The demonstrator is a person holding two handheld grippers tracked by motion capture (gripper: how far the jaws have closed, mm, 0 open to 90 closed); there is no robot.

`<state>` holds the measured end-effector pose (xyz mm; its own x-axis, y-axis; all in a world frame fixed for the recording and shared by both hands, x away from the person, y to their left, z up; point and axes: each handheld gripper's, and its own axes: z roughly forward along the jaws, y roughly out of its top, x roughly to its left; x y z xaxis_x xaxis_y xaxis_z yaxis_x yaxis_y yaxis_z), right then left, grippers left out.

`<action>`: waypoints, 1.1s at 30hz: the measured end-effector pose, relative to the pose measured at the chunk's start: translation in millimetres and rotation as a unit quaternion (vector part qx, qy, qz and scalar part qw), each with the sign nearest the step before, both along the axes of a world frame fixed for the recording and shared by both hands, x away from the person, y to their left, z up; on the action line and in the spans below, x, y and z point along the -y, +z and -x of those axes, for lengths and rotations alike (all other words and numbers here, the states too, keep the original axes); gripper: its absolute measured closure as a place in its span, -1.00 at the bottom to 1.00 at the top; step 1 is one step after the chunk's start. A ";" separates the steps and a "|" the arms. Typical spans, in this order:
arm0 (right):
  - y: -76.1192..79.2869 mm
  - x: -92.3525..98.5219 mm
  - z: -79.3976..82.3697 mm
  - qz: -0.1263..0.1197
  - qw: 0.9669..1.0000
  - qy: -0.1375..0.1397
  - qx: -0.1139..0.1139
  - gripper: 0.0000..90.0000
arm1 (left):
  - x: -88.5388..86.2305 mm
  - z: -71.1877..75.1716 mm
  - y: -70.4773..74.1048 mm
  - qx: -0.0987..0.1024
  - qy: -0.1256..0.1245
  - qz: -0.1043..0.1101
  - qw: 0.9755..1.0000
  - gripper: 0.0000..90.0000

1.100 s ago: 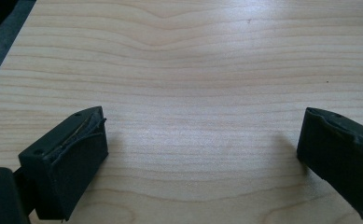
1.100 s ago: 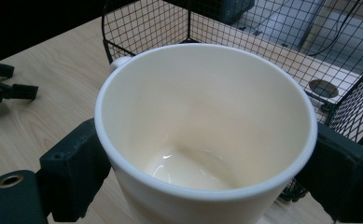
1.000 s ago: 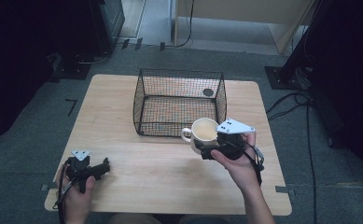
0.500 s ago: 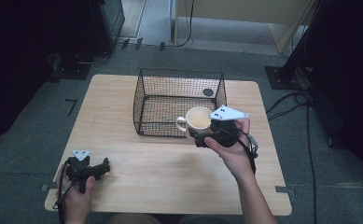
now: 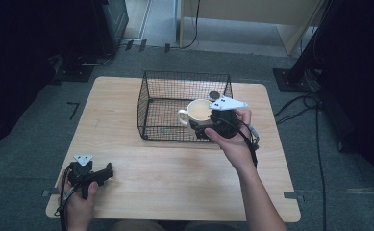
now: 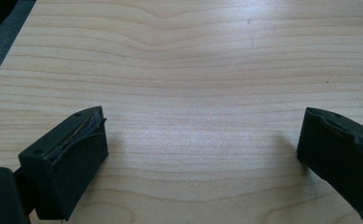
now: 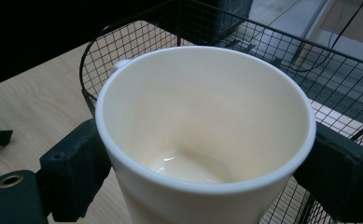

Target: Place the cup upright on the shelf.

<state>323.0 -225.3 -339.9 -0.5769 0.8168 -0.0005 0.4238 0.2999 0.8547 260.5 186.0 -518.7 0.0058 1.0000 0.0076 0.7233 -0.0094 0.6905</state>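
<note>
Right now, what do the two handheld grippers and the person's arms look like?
Both are black pistol-like units. The right gripper and left gripper each carry a grey three-cornered plate on top and trail a dark cable. Each claw has two blocky black pads with worn rubber faces. The forearms are bare, with no sleeves visible.

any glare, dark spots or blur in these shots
High view: the room's edges sink into near-black, and the table is evenly lit. Left gripper view: a soft sheen on the wood between the left gripper jaws. Right gripper view: a small glint inside the mug; the wire basket behind looks slightly soft.
</note>
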 end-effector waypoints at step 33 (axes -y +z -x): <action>-31.9 -15.8 -93.1 0.011 1.000 0.002 -0.003 -0.78 | -0.1 0.1 0.0 0.000 -0.001 0.000 1.000 -0.96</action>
